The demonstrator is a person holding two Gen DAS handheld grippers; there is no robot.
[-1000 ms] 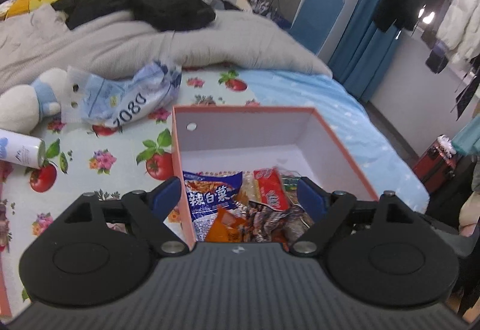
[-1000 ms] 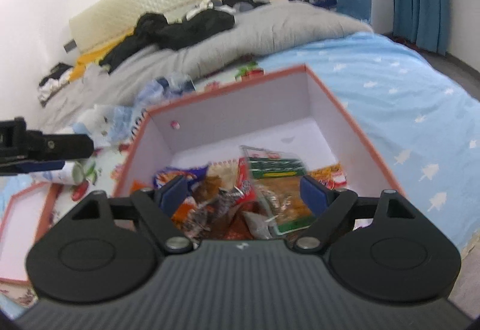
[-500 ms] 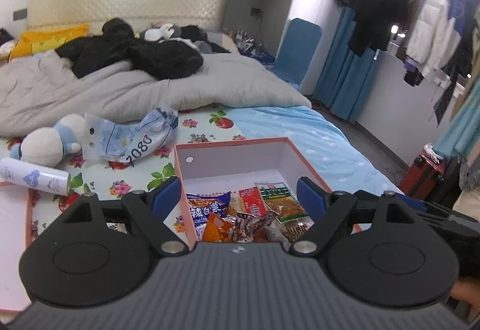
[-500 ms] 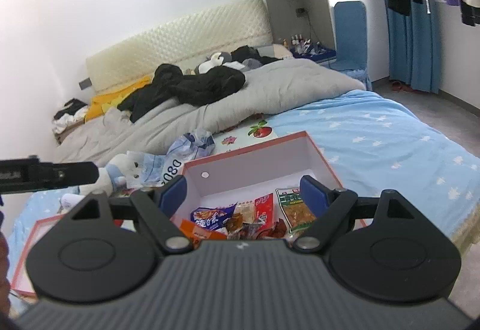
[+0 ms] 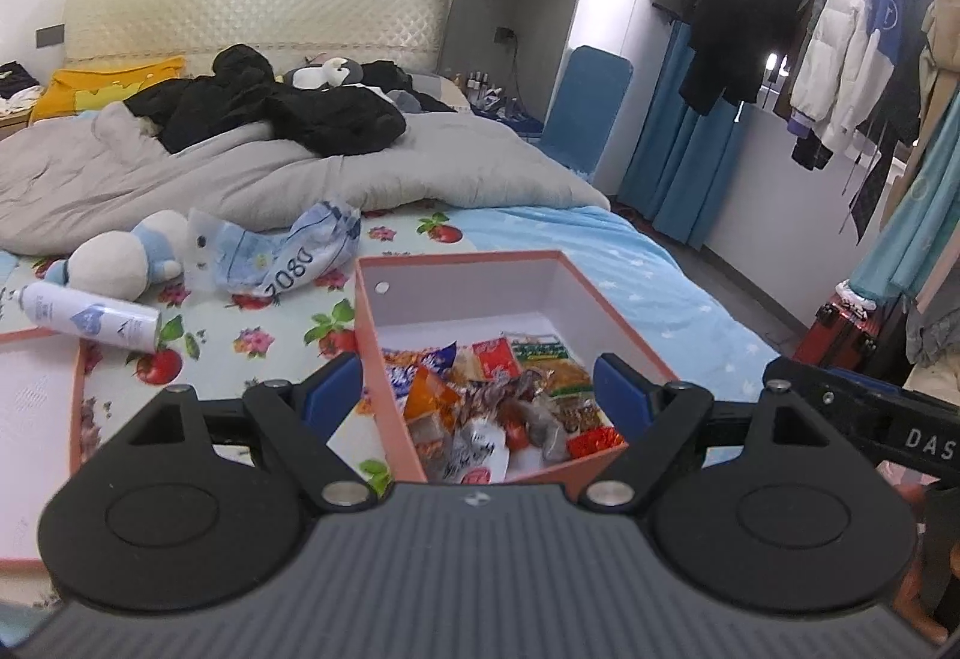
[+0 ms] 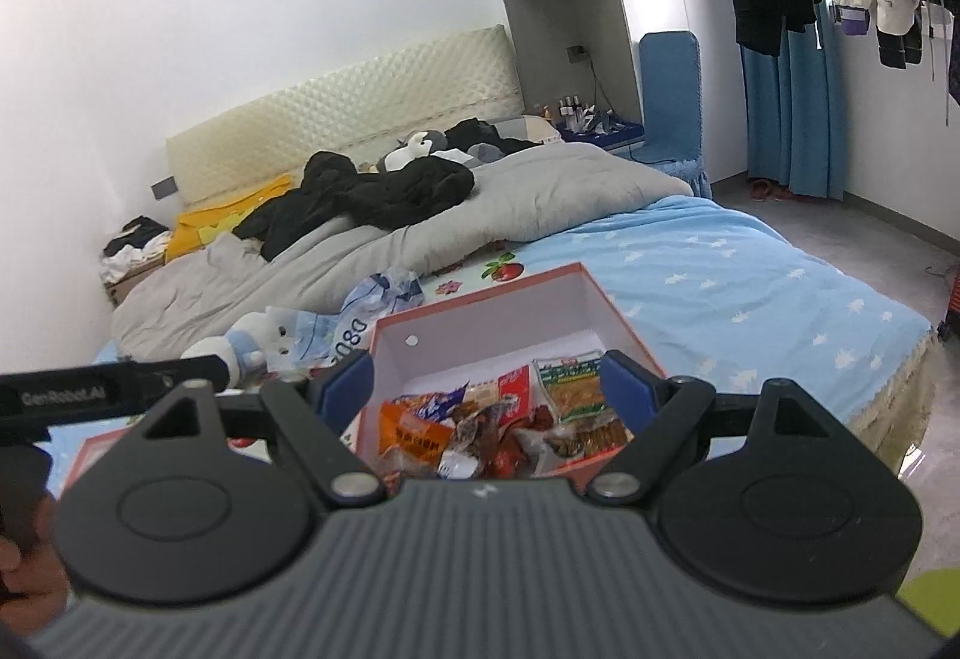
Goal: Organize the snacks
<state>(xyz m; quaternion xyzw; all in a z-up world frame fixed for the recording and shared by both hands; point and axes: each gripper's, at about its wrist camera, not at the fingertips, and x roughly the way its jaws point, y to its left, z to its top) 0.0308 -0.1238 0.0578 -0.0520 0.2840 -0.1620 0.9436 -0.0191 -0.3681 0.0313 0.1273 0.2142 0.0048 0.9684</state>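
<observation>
An open orange box (image 5: 468,293) with white inner walls sits on the bed; it also shows in the right wrist view (image 6: 498,320). Several snack packets (image 5: 504,401) lie piled in its near half, also seen from the right wrist (image 6: 498,428). My left gripper (image 5: 477,389) is open and empty, held above and in front of the box. My right gripper (image 6: 474,389) is open and empty, also raised over the box's near edge. The right gripper's body shows at the right of the left wrist view (image 5: 870,413).
The box lid (image 5: 36,407) lies at the left on the flowered sheet. A white spray can (image 5: 90,314), a plush toy (image 5: 120,257) and a crumpled plastic bag (image 5: 282,254) lie beyond it. A grey quilt (image 5: 240,179) with black clothes covers the far bed. A red suitcase (image 5: 852,329) stands right.
Both grippers have pulled up and back from the box, so the box looks smaller and farther. Both stayed open and empty.
</observation>
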